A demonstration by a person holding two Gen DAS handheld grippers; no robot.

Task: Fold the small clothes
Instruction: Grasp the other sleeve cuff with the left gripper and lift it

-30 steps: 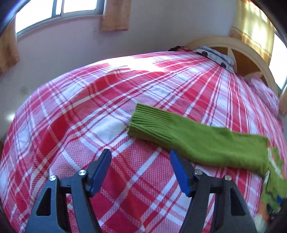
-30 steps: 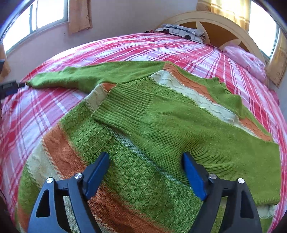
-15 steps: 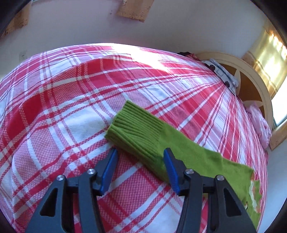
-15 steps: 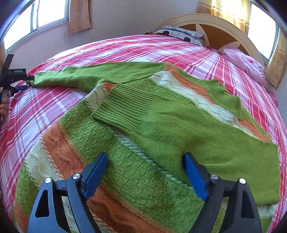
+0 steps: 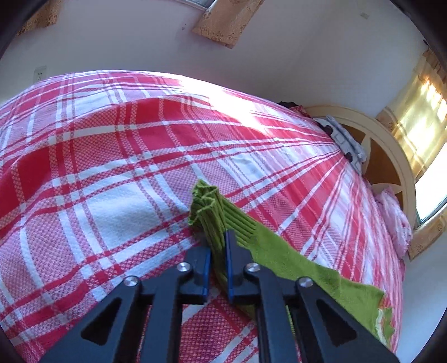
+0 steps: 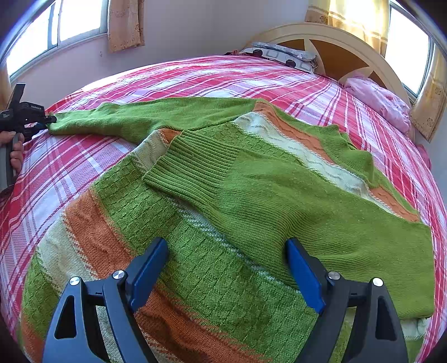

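Your left gripper (image 5: 218, 251) has just been closing and pinches the ribbed green knit sleeve cuff (image 5: 208, 208) of the striped green-orange sweater (image 6: 223, 251); your right gripper (image 6: 226, 268) hangs wide open over the sweater's middle.

Bed (image 6: 195, 75): covered by a red-and-white checked bedspread.
On it: a green, orange and cream sweater (image 6: 223, 251) — spread flat; a patterned pillow (image 6: 282, 54) and pink cloth (image 6: 377, 100) — by the headboard.

Bright sun comes in through the windows (image 6: 78, 25) and makes a white glare patch on the bed (image 5: 223, 100). Both pictures bend round at the dark edges. The far wall in the left view looks a bit blurry, maybe from shaking.
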